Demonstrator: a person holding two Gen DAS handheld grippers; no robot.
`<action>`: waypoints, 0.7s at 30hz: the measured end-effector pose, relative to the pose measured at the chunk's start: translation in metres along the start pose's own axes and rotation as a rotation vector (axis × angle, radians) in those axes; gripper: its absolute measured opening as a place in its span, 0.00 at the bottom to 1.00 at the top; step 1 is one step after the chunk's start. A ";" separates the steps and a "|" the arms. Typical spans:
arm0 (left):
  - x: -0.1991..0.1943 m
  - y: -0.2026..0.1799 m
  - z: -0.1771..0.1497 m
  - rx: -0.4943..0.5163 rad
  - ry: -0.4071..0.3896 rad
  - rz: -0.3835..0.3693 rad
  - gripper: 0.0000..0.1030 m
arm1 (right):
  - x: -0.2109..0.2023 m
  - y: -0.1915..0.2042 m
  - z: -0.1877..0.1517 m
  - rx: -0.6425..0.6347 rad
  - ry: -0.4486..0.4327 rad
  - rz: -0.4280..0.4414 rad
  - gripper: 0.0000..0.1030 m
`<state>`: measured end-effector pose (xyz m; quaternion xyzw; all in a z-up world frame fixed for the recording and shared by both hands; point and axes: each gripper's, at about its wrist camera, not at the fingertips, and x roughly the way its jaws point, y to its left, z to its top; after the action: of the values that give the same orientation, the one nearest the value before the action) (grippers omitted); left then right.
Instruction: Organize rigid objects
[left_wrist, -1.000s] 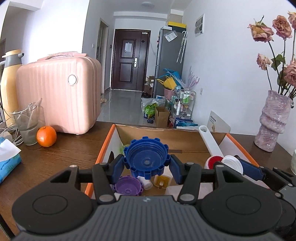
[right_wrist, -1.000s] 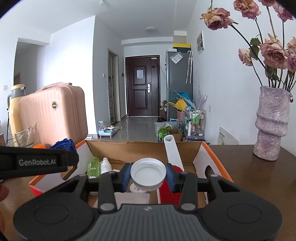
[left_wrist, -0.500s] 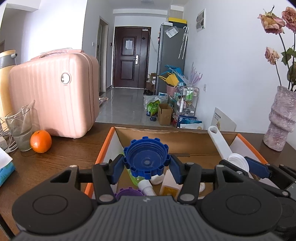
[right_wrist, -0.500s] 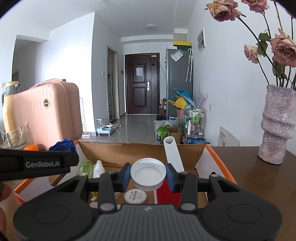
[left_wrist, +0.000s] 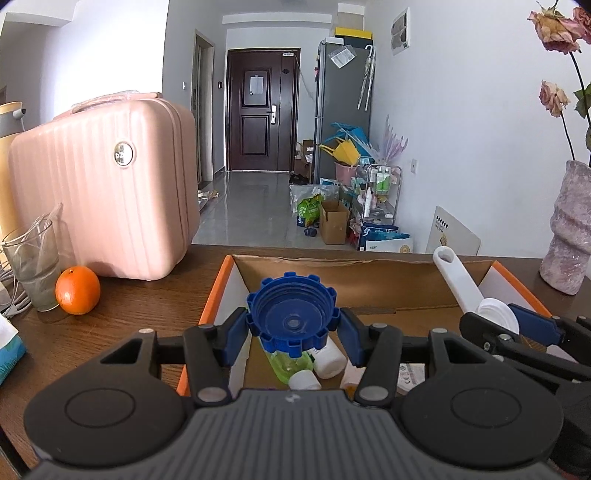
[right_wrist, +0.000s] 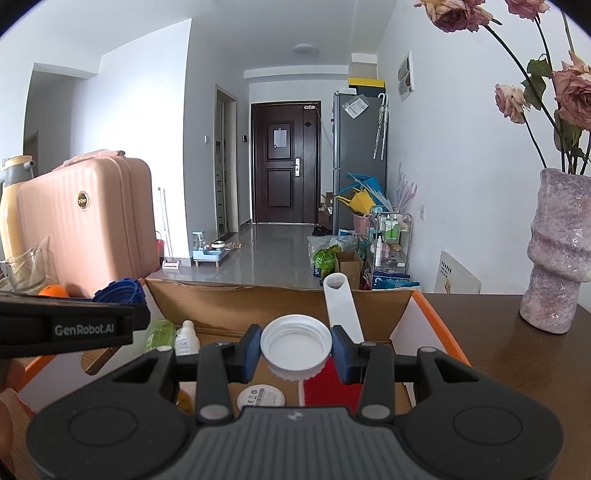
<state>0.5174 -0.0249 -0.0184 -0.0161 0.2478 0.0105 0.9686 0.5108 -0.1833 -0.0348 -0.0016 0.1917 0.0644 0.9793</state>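
My left gripper (left_wrist: 292, 329) is shut on a large blue ridged cap (left_wrist: 291, 317), held above the left part of an open cardboard box (left_wrist: 332, 275) with orange edges. My right gripper (right_wrist: 295, 349) is shut on a white screw cap (right_wrist: 295, 345) over the same box (right_wrist: 236, 304). In the left wrist view the right gripper (left_wrist: 498, 319) and its white cap (left_wrist: 496, 314) show at the right. Inside the box lie a green bottle (left_wrist: 288, 363), small white bottles (left_wrist: 327, 360), a white scoop handle (right_wrist: 341, 310), a round white lid (right_wrist: 260, 397) and a red item (right_wrist: 325, 386).
On the dark wooden table (left_wrist: 140, 306) stand a pink suitcase (left_wrist: 107, 184), an orange (left_wrist: 77, 290) and a glass (left_wrist: 31, 266) at the left. A pink-grey vase (right_wrist: 557, 251) with dried roses stands at the right. Beyond the table lies a hallway.
Both grippers have advanced over the box with their caps still held. The purple cap seen under the left gripper has slipped out of view, and the green bottle now shows below it.
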 end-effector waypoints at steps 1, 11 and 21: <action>0.001 0.000 0.000 0.000 0.002 0.001 0.53 | 0.000 0.000 0.000 0.000 0.003 0.000 0.38; -0.003 0.002 0.000 -0.002 -0.014 0.017 0.82 | 0.002 -0.003 0.003 -0.002 0.023 -0.030 0.57; -0.005 0.013 0.003 -0.050 -0.029 0.054 1.00 | -0.005 -0.006 0.004 0.008 -0.022 -0.097 1.00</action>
<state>0.5137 -0.0122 -0.0136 -0.0335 0.2339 0.0430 0.9707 0.5087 -0.1901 -0.0295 -0.0063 0.1809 0.0161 0.9834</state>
